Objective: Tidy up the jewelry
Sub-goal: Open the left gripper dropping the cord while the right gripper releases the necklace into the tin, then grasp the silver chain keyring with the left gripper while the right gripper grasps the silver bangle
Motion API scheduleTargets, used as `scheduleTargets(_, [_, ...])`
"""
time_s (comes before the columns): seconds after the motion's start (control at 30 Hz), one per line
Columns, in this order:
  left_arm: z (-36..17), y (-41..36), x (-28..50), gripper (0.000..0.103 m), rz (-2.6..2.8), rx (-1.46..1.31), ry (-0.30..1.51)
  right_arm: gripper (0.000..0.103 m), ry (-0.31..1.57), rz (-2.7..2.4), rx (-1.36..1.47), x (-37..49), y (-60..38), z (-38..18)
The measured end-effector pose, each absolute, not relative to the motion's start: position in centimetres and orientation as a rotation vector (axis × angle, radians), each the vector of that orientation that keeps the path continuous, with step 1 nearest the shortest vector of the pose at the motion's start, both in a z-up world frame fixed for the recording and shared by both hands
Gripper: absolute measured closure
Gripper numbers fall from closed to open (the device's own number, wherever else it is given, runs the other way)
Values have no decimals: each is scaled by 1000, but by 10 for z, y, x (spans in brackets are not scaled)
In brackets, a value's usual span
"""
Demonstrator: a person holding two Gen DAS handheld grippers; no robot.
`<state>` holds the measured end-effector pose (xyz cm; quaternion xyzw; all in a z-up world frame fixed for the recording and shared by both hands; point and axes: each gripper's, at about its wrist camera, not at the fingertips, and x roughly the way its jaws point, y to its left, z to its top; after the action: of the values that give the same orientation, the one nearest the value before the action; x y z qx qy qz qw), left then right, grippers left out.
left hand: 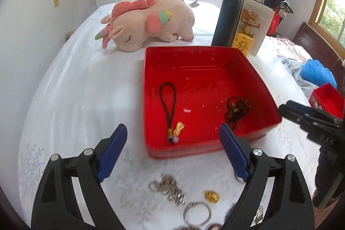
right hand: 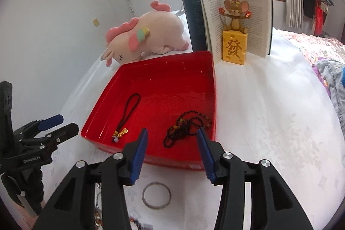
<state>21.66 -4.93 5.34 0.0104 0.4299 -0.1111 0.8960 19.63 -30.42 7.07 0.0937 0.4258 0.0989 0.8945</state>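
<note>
The left gripper (left hand: 173, 139) is angled downward over the near rim of the red tray (left hand: 215, 148); its blue fingers (left hand: 112, 151) are spread wide, and nothing is held between them. The right gripper (right hand: 172, 141) is tilted down likewise at the tray's near edge, its fingers (right hand: 139, 156) partly spread and empty. Inside the tray a black cord charm (left hand: 170, 109) is seen on the left and a dark beaded necklace (right hand: 185, 126) on the right. On the white bed (right hand: 258, 122), nearer than the tray, silver chains (left hand: 170, 186), a gold piece (left hand: 212, 196) and a bangle (right hand: 156, 197) are scattered.
</note>
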Motion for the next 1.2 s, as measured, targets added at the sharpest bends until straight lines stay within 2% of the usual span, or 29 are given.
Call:
scheduleTargets(0.43, [2,-24,185,17,-185,-6,997,56,893,249,164,143,-295,51])
scheduleTargets(0.6, [-21,-25,192,20,-188,-18,1067,56,933,261,183,140,-297,35])
scheduleTargets(0.97, [-39,-30,191,20,-239,-33,1133,56,996,275,189,144,-293,18])
scheduleTargets(1.2, [-48,-36,195,38,-226,-14,1161,56,1016,276,184,144,-289,11])
